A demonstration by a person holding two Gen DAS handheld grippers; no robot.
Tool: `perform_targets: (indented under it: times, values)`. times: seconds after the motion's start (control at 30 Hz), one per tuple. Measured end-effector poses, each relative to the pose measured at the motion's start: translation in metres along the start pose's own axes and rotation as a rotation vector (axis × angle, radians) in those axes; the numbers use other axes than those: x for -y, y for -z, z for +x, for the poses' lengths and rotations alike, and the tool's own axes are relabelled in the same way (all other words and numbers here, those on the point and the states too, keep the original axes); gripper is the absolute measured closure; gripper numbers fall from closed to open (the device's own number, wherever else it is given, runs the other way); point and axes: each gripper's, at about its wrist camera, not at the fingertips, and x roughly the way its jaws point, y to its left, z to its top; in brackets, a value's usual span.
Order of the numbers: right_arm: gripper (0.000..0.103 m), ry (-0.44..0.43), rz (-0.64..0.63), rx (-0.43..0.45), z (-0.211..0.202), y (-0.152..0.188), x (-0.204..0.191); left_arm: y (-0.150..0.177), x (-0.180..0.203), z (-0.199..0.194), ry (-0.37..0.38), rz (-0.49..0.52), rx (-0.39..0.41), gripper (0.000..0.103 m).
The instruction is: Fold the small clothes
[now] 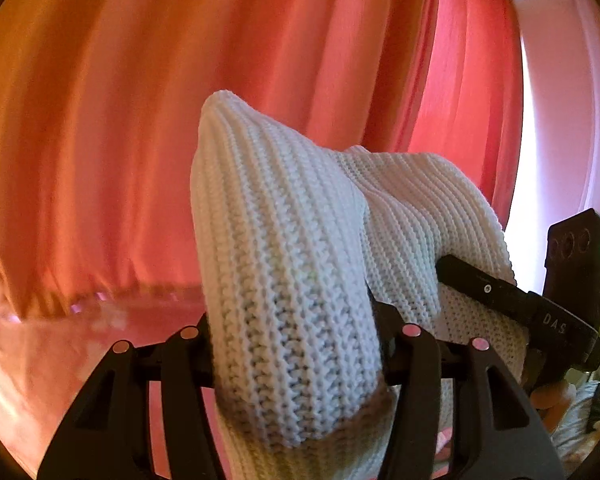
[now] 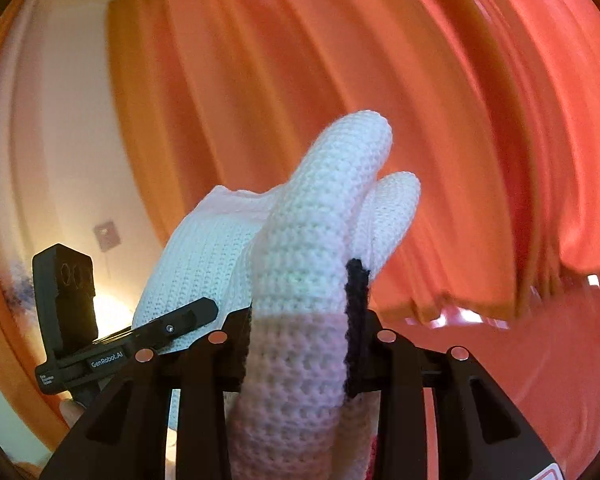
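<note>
So we've got the white knit garment (image 1: pixel 287 272) up in the air, pinched at two spots. The left tool (image 1: pixel 295 340) is clamped on a thick bunched roll of the knit, and the right tool (image 2: pixel 300 344) is clamped on another bunch, which has a short strip of dark yarn (image 2: pixel 356 320) running along one edge. From each wrist view we can see the other tool gripping further along the same piece, so the knit spans between our two hands.

Progress-wise, we'd say this is early going: the garment is lifted and hanging, nothing looks folded flat yet, and no finished pile shows anywhere. Our guess is it has to be spread out and laid down before any real folding happens.

As for the surface, we honestly can't see one; both cameras point roughly level. What fills the views is a big orange-red curtain (image 1: pixel 179 120) with deep pleats, glowing from light behind it, a pale wall (image 2: pixel 59 120) next to it, and a reddish blurred stretch below the curtain hem that we can't identify.
</note>
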Motion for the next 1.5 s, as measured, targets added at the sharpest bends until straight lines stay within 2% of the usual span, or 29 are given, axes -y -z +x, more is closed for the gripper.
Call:
perform_targets:
  times: [0.07, 0.2, 0.3, 0.4, 0.5, 0.57, 0.67, 0.73, 0.77, 0.8, 0.83, 0.9, 0.93, 1.0, 1.07, 1.1, 1.17, 1.23, 1.33, 1.37, 1.43, 1.5]
  values:
    - [0.070, -0.009, -0.025, 0.011, 0.006, -0.005, -0.014, -0.011, -0.011, -0.016, -0.019, 0.023, 0.051, 0.051]
    - [0.070, -0.008, -0.057, -0.005, 0.035, -0.005, -0.028, -0.014, -0.037, -0.018, -0.040, 0.030, 0.071, 0.050]
    - [0.070, -0.008, -0.037, -0.046, 0.064, 0.008, -0.022, -0.005, -0.063, -0.002, -0.043, 0.006, 0.048, 0.049]
    - [0.070, 0.008, 0.009, -0.117, 0.110, 0.034, 0.000, 0.016, -0.102, 0.037, -0.053, -0.042, 0.000, 0.048]
    - [0.069, 0.048, 0.057, -0.205, 0.167, 0.072, 0.032, 0.051, -0.144, 0.086, -0.075, -0.101, -0.071, 0.048]
    - [0.069, 0.073, 0.130, -0.294, 0.212, 0.109, 0.065, 0.081, -0.173, 0.126, -0.104, -0.145, -0.136, 0.049]
    - [0.066, 0.116, 0.173, -0.411, 0.264, 0.159, 0.100, 0.133, -0.216, 0.182, -0.160, -0.202, -0.231, 0.049]
    - [0.065, 0.173, 0.161, -0.538, 0.296, 0.193, 0.118, 0.165, -0.239, 0.212, -0.229, -0.260, -0.309, 0.049]
    - [0.065, 0.219, 0.172, -0.617, 0.313, 0.211, 0.130, 0.179, -0.248, 0.227, -0.283, -0.268, -0.362, 0.051]
    - [0.065, 0.257, 0.172, -0.669, 0.320, 0.224, 0.138, 0.186, -0.252, 0.232, -0.328, -0.238, -0.382, 0.052]
    - [0.064, 0.316, 0.161, -0.719, 0.325, 0.235, 0.145, 0.191, -0.253, 0.234, -0.375, -0.188, -0.387, 0.052]
    - [0.058, 0.342, 0.170, -0.723, 0.322, 0.235, 0.152, 0.188, -0.258, 0.228, -0.426, -0.117, -0.383, 0.050]
    - [0.057, 0.349, 0.181, -0.702, 0.315, 0.226, 0.150, 0.183, -0.261, 0.218, -0.422, -0.126, -0.379, 0.047]
    - [0.057, 0.378, 0.146, -0.606, 0.292, 0.200, 0.134, 0.173, -0.264, 0.197, -0.388, -0.195, -0.361, 0.045]
    - [0.077, 0.370, 0.102, -0.542, 0.280, 0.185, 0.121, 0.165, -0.263, 0.180, -0.364, -0.259, -0.352, 0.045]
    - [0.102, 0.334, 0.087, -0.533, 0.275, 0.181, 0.111, 0.162, -0.257, 0.177, -0.347, -0.274, -0.359, 0.045]
    - [0.103, 0.261, 0.049, -0.575, 0.280, 0.185, 0.095, 0.163, -0.243, 0.175, -0.297, -0.289, -0.372, 0.045]
    - [0.103, 0.242, 0.020, -0.639, 0.288, 0.201, 0.090, 0.171, -0.229, 0.180, -0.291, -0.244, -0.394, 0.045]
    - [0.103, 0.327, 0.009, -0.871, 0.304, 0.251, 0.113, 0.199, -0.211, 0.198, -0.319, -0.129, -0.497, 0.045]
    - [0.103, 0.314, 0.023, -0.863, 0.301, 0.251, 0.116, 0.213, -0.210, 0.205, -0.349, -0.093, -0.555, 0.043]
    - [0.103, 0.299, 0.049, -0.857, 0.297, 0.241, 0.119, 0.234, -0.215, 0.213, -0.376, -0.095, -0.616, 0.040]
    - [0.103, 0.274, 0.078, -0.805, 0.286, 0.224, 0.113, 0.242, -0.220, 0.212, -0.385, -0.133, -0.617, 0.038]
